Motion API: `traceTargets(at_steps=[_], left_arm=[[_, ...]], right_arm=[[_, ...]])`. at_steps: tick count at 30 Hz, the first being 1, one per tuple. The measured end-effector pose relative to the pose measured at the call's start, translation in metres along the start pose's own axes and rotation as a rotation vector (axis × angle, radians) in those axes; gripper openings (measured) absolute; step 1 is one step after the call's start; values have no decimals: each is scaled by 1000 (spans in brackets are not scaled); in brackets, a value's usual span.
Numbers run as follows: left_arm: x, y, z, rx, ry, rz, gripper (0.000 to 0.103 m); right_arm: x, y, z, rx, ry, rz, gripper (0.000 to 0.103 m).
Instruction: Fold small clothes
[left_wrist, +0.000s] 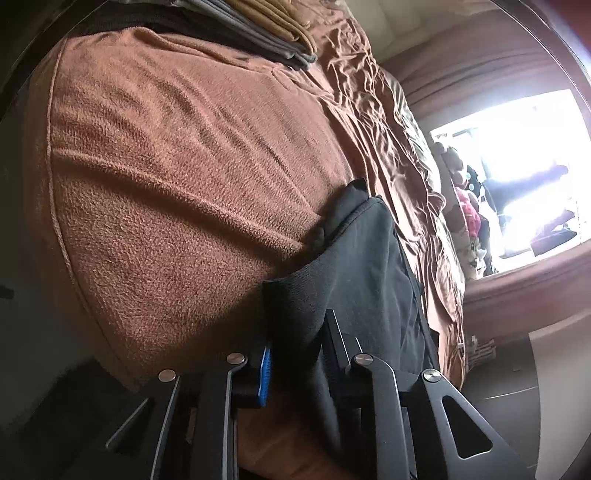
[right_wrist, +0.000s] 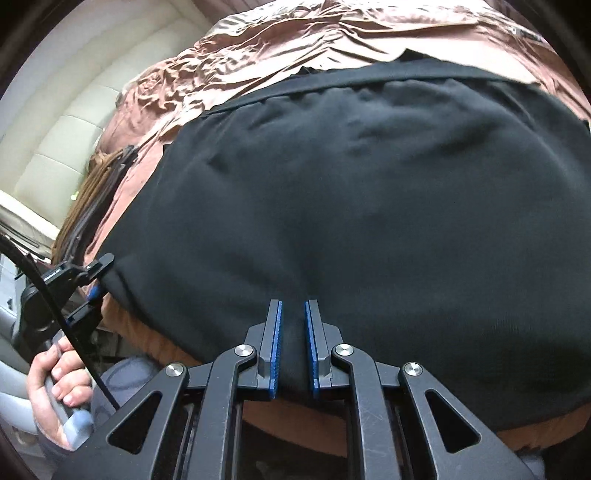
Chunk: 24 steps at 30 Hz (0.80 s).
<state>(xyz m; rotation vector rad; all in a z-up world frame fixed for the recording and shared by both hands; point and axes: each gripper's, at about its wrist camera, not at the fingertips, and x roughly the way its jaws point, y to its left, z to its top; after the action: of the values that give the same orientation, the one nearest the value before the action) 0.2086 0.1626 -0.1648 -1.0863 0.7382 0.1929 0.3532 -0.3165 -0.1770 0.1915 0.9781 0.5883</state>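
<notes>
A black garment (right_wrist: 351, 206) lies spread on a brown bed cover (right_wrist: 280, 62). My right gripper (right_wrist: 293, 306) is shut on its near edge, cloth pinched between the blue pads. My left gripper (left_wrist: 295, 332) is shut on a corner of the same black garment (left_wrist: 354, 266), which bunches between its fingers. The left gripper also shows in the right wrist view (right_wrist: 94, 284) at the garment's left corner, held by a hand (right_wrist: 55, 384).
A brown fleece blanket (left_wrist: 177, 177) covers the bed on the left. A stack of folded clothes (left_wrist: 258, 33) sits at its far end. A cream padded headboard (right_wrist: 59, 147) stands behind. Stuffed toys (left_wrist: 469, 206) lie by a bright window (left_wrist: 524, 173).
</notes>
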Motion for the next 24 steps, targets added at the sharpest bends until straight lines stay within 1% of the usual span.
traceTargets(at_steps=[4, 10, 18, 24], left_arm=[[1, -2, 0, 10, 1, 8, 24], [1, -1, 0, 5, -2, 6, 23], [1, 1, 0, 2, -2, 0, 23], [1, -1, -1, 16, -10, 8, 23]], right_arm=[[-2, 3, 3, -23, 16, -15, 9], [-8, 10, 21, -35, -33, -13, 9], [14, 4, 44, -37, -20, -72, 9], [25, -1, 64, -23, -26, -95, 9]])
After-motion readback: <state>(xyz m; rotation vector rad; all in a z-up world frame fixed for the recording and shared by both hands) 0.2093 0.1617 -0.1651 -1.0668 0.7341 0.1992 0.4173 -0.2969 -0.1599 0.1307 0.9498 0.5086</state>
